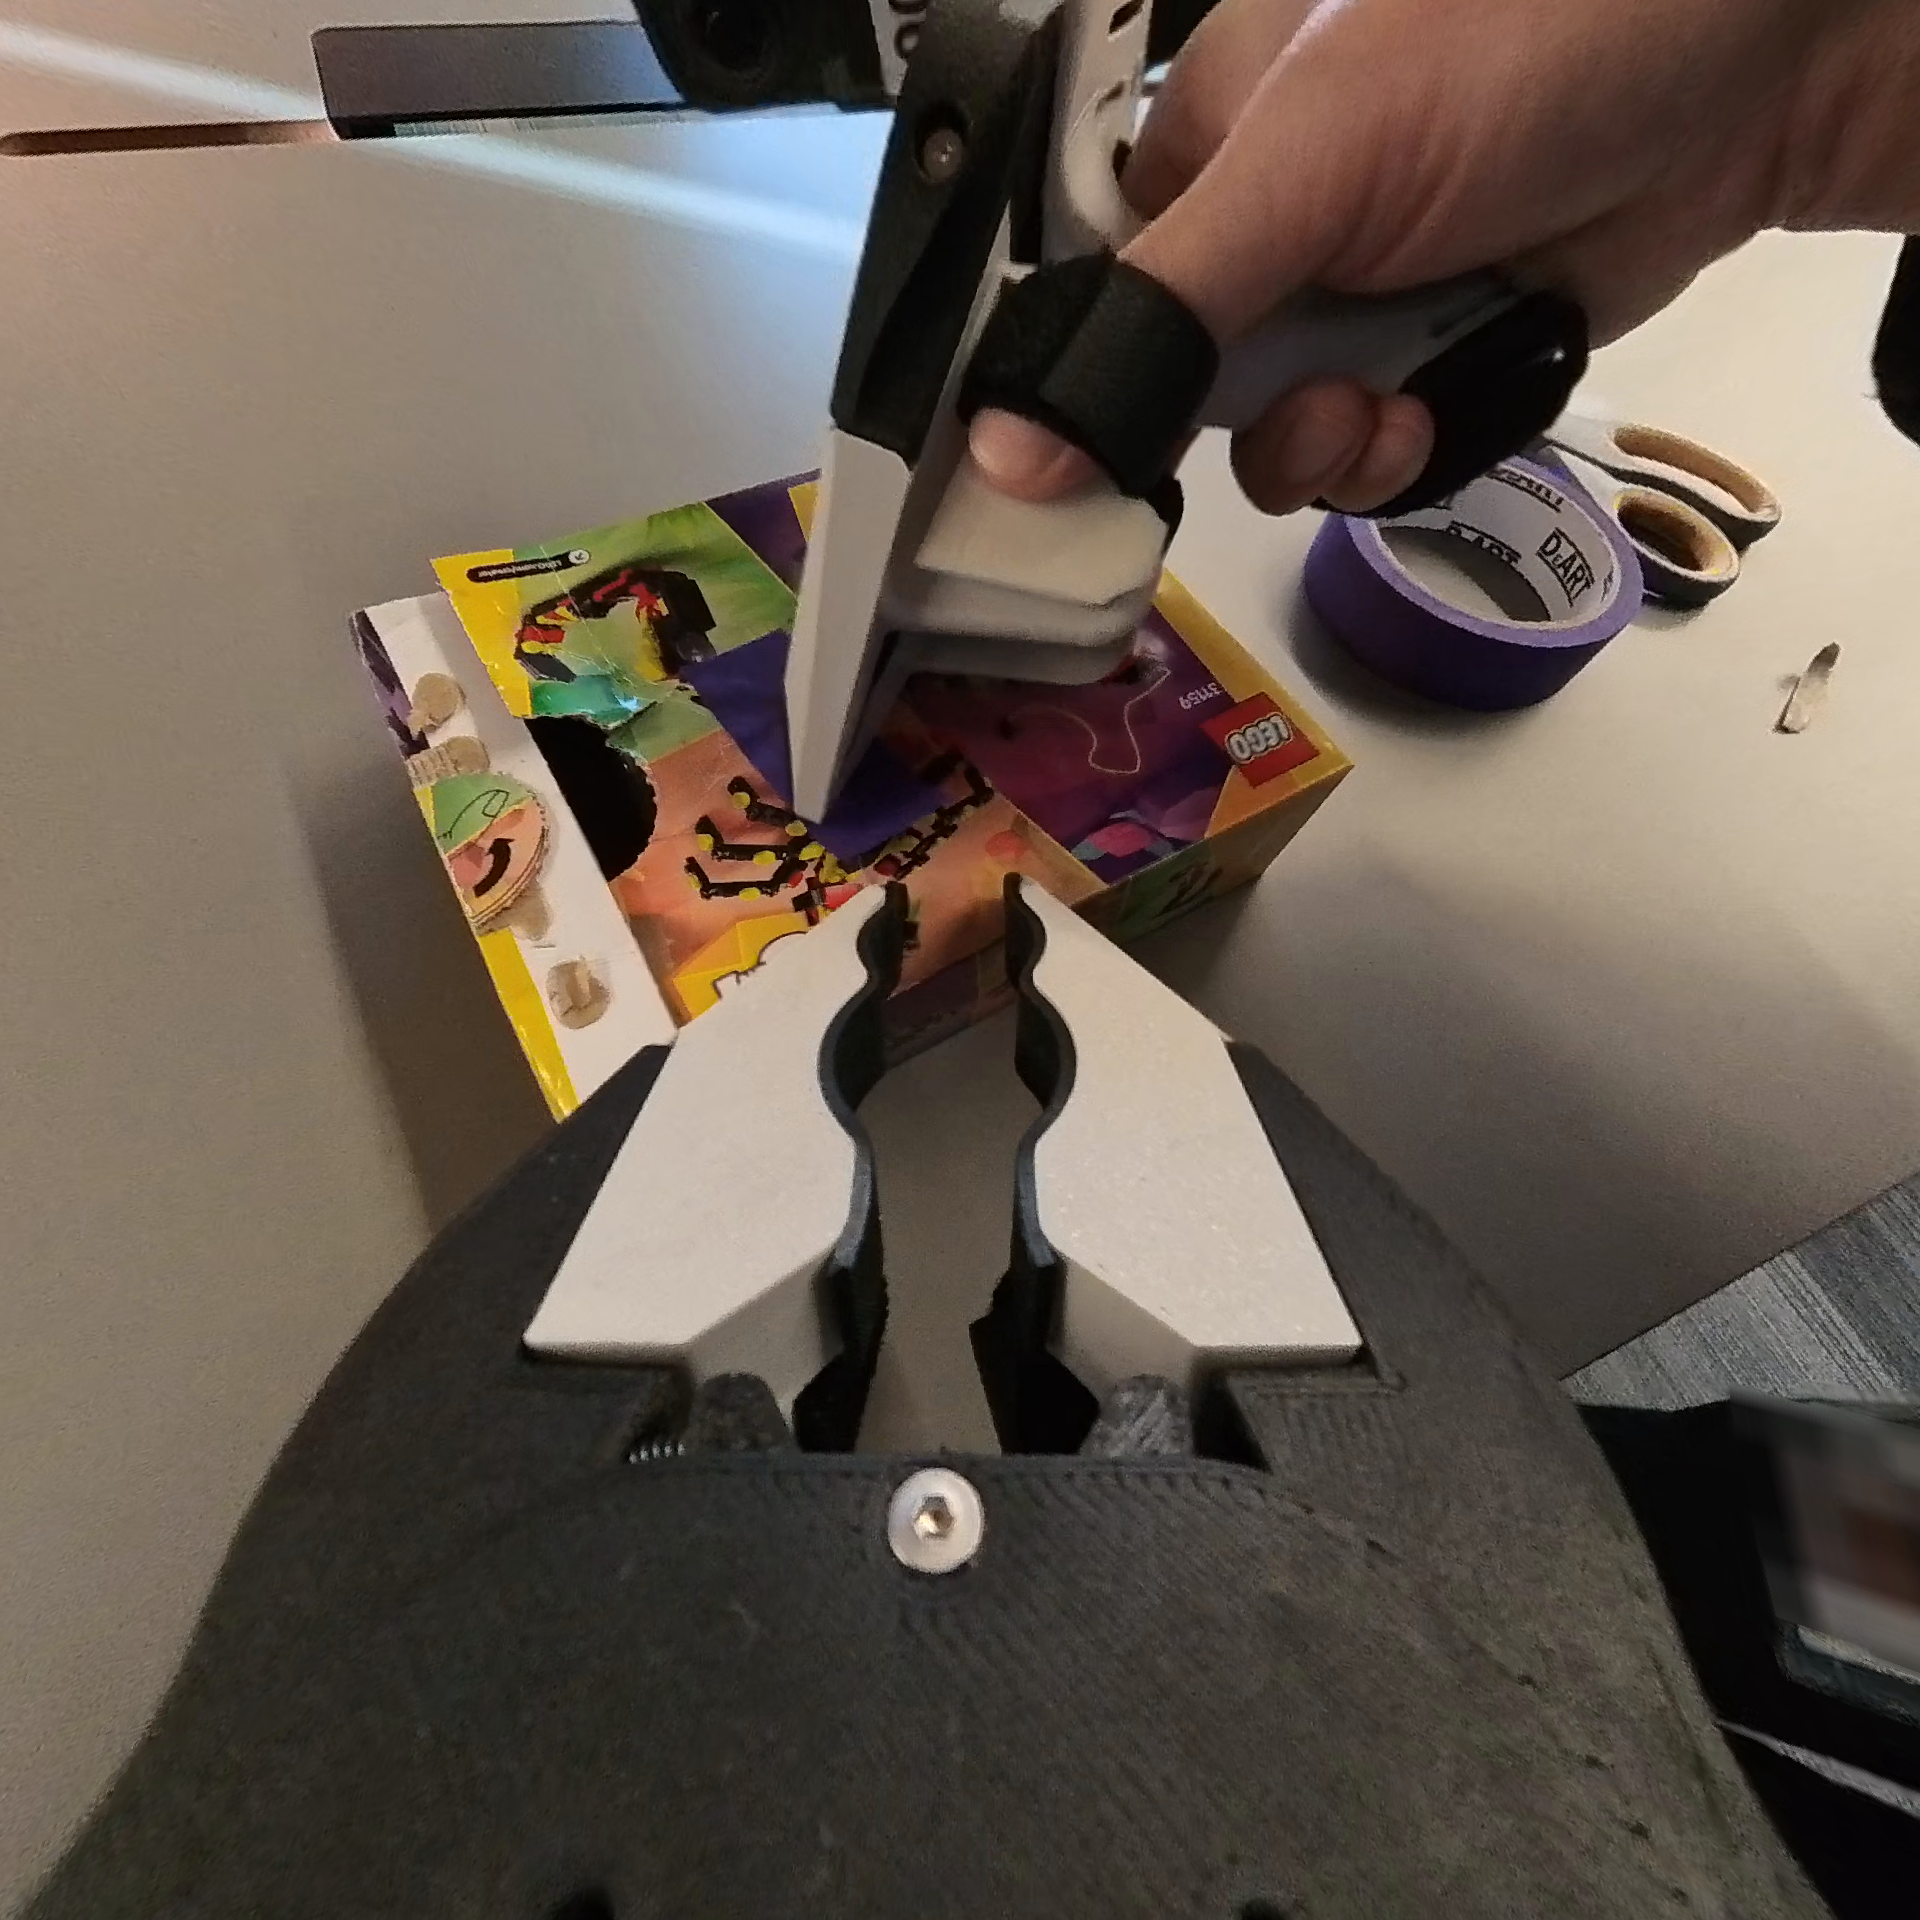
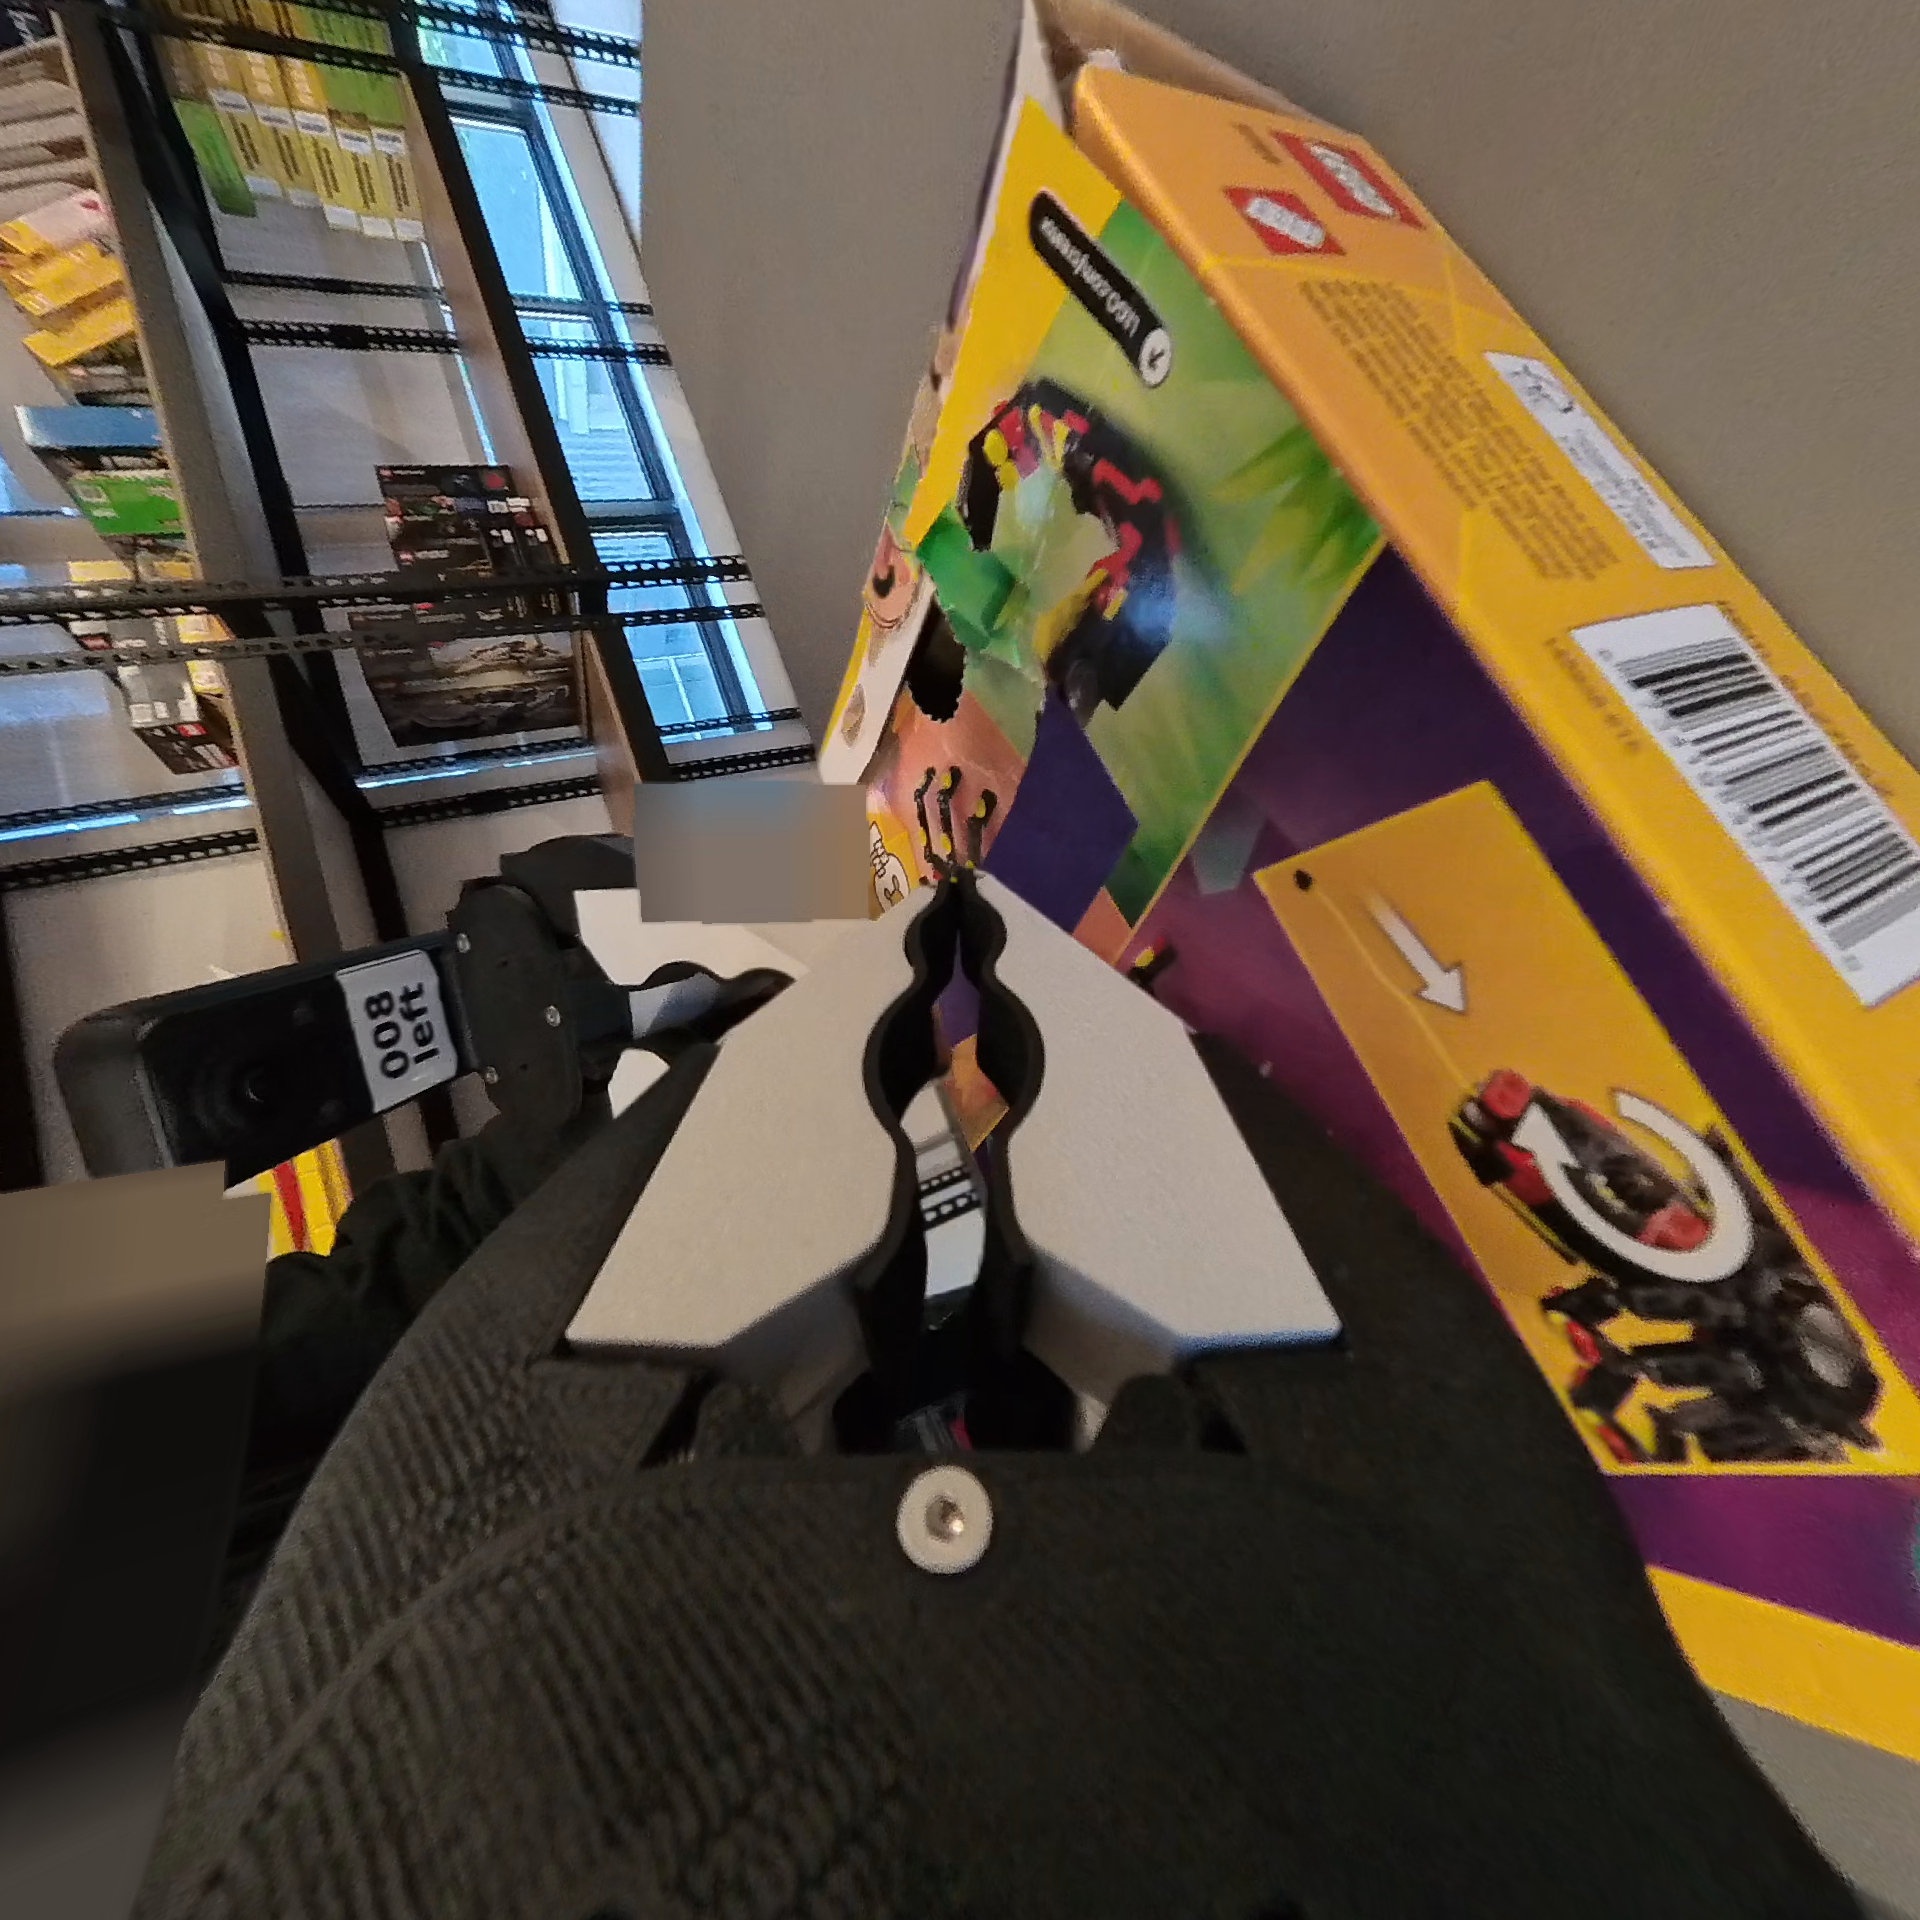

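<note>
The left claw (image 1: 945, 894) sits closest, its black body filling the foreground and its two grey fingers apart, with nothing between them; their tips hover just over the near edge of a colourful toy box (image 1: 1143, 790) without clearly touching it. The box lies flat on a grey table (image 1: 312, 416). Its left end looks already opened: a ragged thumb hole (image 1: 597, 800) is torn in the top face, and a white flap (image 1: 499, 831) with bits of bare cardboard stands out to the side. The right claw (image 1: 821, 805), held by a hand (image 1: 1455, 177), comes down steeply from above with its fingers together, tips pressed to the box's top face. They land right at a dark purple patch (image 1: 873, 805). Whether they pinch the patch's edge or only rest on it, I can't tell. Off to the right a roll of purple tape (image 1: 1455, 634) lies well apart from both claws, with two smaller rolls (image 1: 1683, 499) just behind it.
</note>
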Tool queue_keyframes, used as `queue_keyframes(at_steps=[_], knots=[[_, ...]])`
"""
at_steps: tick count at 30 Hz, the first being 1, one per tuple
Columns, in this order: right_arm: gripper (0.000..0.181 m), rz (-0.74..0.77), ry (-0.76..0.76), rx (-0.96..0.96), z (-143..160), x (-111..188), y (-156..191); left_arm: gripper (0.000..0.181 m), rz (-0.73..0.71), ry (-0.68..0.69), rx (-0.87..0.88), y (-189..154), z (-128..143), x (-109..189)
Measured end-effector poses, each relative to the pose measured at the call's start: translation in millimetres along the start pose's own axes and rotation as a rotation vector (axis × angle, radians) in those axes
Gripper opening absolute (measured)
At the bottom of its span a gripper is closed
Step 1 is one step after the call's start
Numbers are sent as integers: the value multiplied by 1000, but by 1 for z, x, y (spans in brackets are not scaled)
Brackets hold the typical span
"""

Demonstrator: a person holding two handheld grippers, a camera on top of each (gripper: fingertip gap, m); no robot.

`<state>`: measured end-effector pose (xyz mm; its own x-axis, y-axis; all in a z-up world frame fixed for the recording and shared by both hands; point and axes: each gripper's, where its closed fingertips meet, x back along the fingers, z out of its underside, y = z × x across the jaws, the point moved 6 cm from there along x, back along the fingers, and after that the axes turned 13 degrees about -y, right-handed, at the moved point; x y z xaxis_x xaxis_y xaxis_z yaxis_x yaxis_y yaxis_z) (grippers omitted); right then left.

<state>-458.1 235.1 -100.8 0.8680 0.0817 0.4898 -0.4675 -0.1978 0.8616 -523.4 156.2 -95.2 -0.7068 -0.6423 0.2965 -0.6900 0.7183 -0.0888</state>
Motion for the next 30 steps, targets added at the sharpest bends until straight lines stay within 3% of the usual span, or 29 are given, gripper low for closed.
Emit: queue_keyframes(at_steps=[5,16,24,30], knots=[[0,6,9,36,8,-2,4,16,-19,-21,3,0,1,0],[0,-25,-12,102,27,-2,7,32,-67,-64,48,-3,4,8],[0,-25,15,83,43,-1,9,32,-73,-93,32,-3,7,9],[0,-73,33,-13,39,-1,6,44,-47,-115,82,-6,7,9]])
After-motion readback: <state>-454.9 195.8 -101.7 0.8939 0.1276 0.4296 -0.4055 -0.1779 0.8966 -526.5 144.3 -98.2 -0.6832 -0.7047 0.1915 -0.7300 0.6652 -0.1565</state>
